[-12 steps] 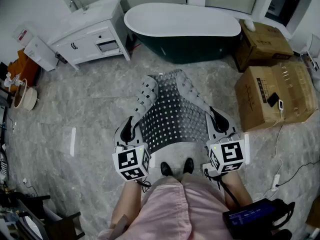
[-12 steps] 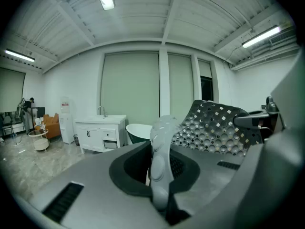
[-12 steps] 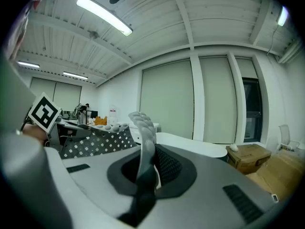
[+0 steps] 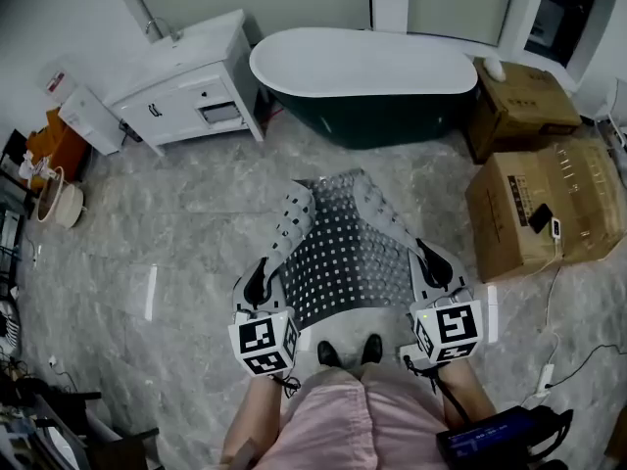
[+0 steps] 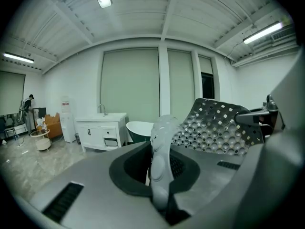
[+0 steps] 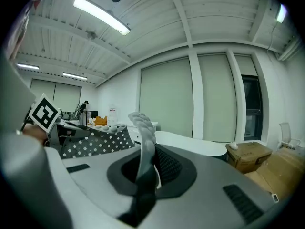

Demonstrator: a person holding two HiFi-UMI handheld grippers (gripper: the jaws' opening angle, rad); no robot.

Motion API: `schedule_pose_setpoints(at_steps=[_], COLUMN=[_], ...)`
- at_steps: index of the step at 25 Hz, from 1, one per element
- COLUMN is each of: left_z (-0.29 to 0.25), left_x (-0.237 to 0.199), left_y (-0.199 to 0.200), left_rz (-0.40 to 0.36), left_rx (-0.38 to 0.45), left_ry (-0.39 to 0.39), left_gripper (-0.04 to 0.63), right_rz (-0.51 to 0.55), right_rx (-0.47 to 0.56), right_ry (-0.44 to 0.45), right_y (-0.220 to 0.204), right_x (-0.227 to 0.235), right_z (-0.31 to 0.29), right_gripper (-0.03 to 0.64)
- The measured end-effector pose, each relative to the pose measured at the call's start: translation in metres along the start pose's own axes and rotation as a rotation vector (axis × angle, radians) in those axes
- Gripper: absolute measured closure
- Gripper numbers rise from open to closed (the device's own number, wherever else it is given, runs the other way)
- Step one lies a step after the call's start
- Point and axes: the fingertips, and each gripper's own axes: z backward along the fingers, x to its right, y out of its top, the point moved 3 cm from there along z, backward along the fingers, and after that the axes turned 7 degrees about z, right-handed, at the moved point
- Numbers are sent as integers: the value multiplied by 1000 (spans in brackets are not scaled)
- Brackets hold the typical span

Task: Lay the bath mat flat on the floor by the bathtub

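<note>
Left gripper clamped on left edge of bath mat; right gripper clamped on its right edge; mat spans between them at frame centre, side edges curled up; bathtub beyond, top centre.

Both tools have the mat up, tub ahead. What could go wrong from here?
1. The left tool and right tool each pinch only a thin edge of the bath mat. If one slips, the mat likely drops lopsided.
2. Its side edges curl inward, so it may land folded rather than flat.
3. Its near edge hangs close to the shoes, with bare floor between it and the bathtub. It could land short, or on the shoes.
</note>
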Motion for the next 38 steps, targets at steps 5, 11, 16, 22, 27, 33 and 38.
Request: schedule_pose_setpoints(at_steps=[5,11,16,22,27,33,38], left_z=[-3,-17,-39,-73,-104,-136,-162], left_x=[14,27,19,-3,-27,-63,-83], left_y=[-5,-13,-13,-6,6,32,54], left_rz=[-2,0,0,19,30,31,25], left_rx=[-13,-48,-56,-56,-50,-20,10], left_ry=[16,22,25,16,24,21,4], left_gripper=[555,555,555,555,555,555,555], right_rz=[-25,-42,-54,-27,-15,0,14], right_rx=[0,-23,-37,-44,-43,-18,5], right_ry=[28,46,48,60,65,52,25], right_y=[-8,-21,-26,-18,-9,17,36], right_x=[17,35,41,34,31,23,21], right_z=[-1,-12,-35,-77,-119,-167,-194], right_gripper=[588,588,588,588,588,588,588])
